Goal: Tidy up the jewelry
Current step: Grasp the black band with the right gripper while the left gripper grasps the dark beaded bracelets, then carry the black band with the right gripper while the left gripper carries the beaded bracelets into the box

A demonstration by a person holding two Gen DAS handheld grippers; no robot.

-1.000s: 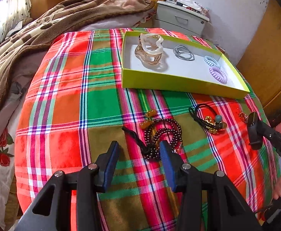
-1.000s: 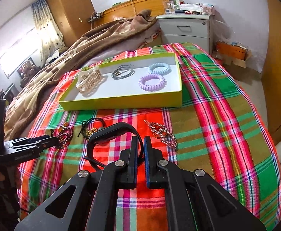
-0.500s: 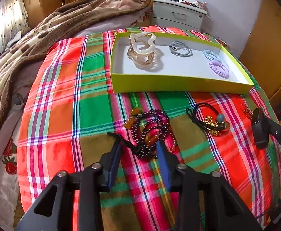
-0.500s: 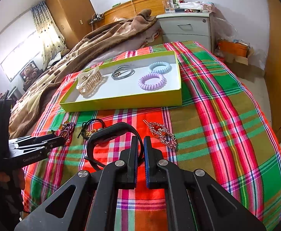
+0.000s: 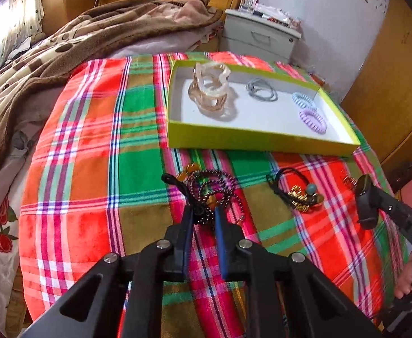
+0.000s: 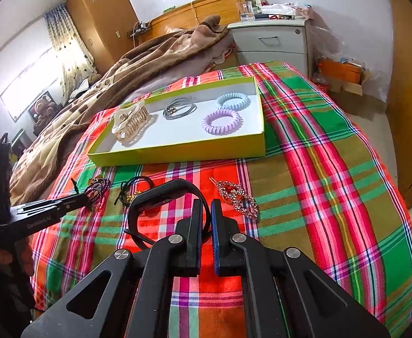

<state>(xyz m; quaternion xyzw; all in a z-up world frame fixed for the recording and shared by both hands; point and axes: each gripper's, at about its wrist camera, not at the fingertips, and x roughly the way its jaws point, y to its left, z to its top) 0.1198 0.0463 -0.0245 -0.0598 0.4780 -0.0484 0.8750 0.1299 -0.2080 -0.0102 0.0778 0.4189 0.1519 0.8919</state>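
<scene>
A dark beaded bracelet (image 5: pixel 214 186) with amber beads and a black cord lies on the plaid cloth (image 5: pixel 93 169). My left gripper (image 5: pixel 204 211) is closing, and its pads pinch the bracelet's near end. In the right wrist view my right gripper (image 6: pixel 205 205) is shut on a black wristband (image 6: pixel 161 197), which loops out to the left just above the cloth. The yellow-green box (image 5: pixel 262 140) behind holds a cream hair claw (image 5: pixel 210 90), grey hair ties (image 5: pixel 262 90), a blue coil tie (image 5: pixel 303 100) and a purple coil tie (image 5: pixel 313 119).
A black hair tie with gold charms (image 5: pixel 299 194) lies between the two grippers. A rhinestone hair clip (image 6: pixel 238 197) sits just right of the right gripper. A brown blanket (image 5: pixel 65 50) is heaped at the far left, and a grey nightstand (image 6: pixel 273 42) stands behind.
The left gripper's jaws have narrowed from wide open to pinching the bracelet's near end, and the beads have bunched up. The right gripper has stayed still, shut on the wristband.
</scene>
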